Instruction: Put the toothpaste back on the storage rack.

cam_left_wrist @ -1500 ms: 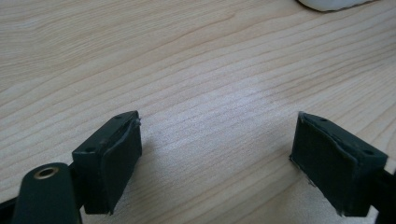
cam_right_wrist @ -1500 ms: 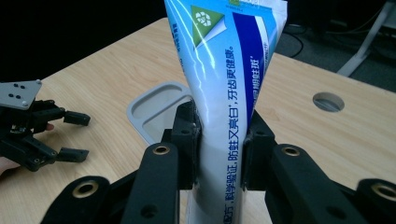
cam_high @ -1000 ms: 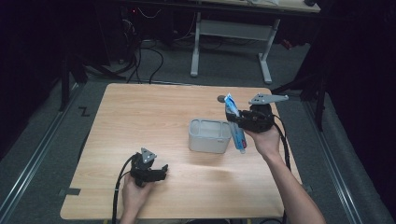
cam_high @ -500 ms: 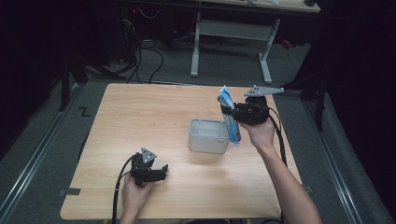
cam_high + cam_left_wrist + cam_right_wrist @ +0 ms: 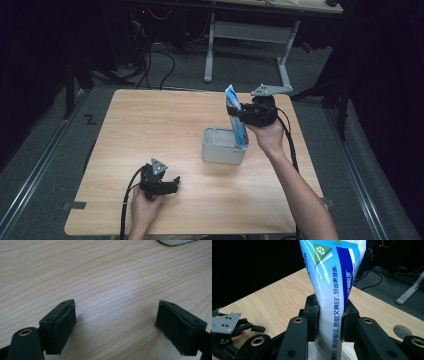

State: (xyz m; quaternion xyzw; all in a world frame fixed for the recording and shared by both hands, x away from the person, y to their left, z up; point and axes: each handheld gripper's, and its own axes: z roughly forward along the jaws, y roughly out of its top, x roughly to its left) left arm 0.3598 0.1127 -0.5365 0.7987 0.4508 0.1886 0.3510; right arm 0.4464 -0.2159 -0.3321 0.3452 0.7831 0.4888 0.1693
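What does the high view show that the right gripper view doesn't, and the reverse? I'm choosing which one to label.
High view alone: the grey bin under the right gripper, and both forearms. Right gripper view alone: the printed text and green recycling mark on the toothpaste tube, with the jaws pressed against its two sides. Both share the tube held upright, the wooden table and the left gripper resting on it with jaws apart.
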